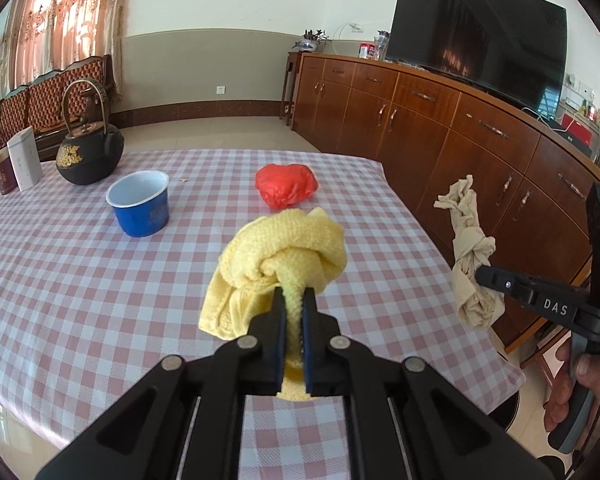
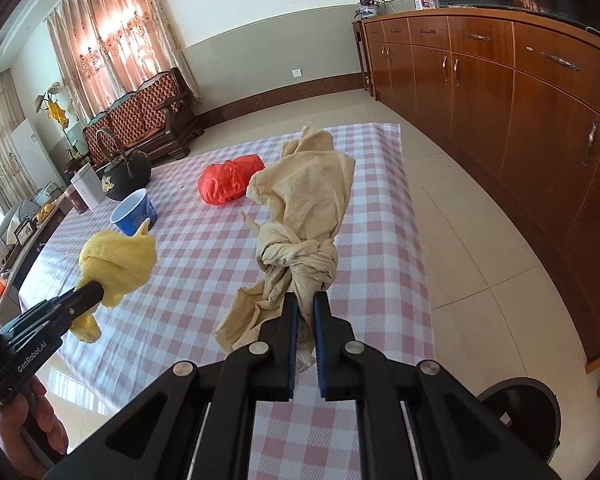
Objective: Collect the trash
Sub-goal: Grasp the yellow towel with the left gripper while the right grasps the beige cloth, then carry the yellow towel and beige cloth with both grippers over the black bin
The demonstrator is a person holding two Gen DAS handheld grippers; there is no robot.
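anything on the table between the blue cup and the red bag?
Mostly bare checked cloth between the blue cup and the red bag; just one tiny speck, clearest in the left wrist view.

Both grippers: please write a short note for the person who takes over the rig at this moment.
Left gripper: jaws shut on the knotted yellow cloth, held above the checked table.
Right gripper: jaws shut on the knotted beige cloth, also lifted.
Still on the table: red plastic bag, blue cup.
Black bin stands by the table's near right corner.
Left: drop both cloths, probably there, then collect the rest.
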